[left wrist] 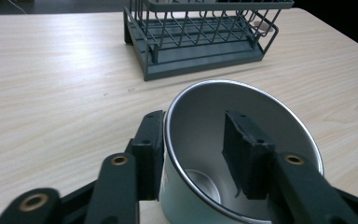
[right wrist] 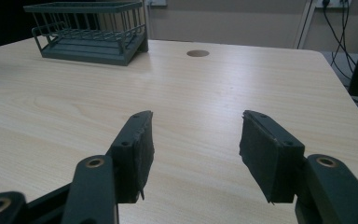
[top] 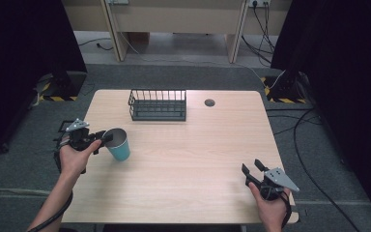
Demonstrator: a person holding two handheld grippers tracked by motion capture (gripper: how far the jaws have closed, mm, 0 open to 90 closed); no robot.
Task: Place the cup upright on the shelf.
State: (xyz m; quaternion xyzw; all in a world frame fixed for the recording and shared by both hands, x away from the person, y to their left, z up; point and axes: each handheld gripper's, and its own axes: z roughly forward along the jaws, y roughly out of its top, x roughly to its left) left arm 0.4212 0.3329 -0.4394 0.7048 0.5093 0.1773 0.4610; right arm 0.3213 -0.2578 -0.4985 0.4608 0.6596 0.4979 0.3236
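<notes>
A wooden table (top: pixel 188 169) is seen with a wire rack, a cup and two hand-held grippers.

The table top is crossed by pale grain, and a small round hole (top: pixel 209 102) is set into it, far ahead of the right gripper (top: pixel 253 167). A dark wire rack (top: pixel 157 105) is stood ahead of the left gripper (top: pixel 107 137), well apart from it, at the table's far side. A teal cup (top: pixel 118 144) with a silvery inside is held tilted just beyond the left gripper's knuckles: its wall is pinched near the rim, one jaw lying outside and the other inside. The right gripper is held near the table's near right corner, well apart from the cup, its jaws spread with only bare wood seen between them.
</notes>
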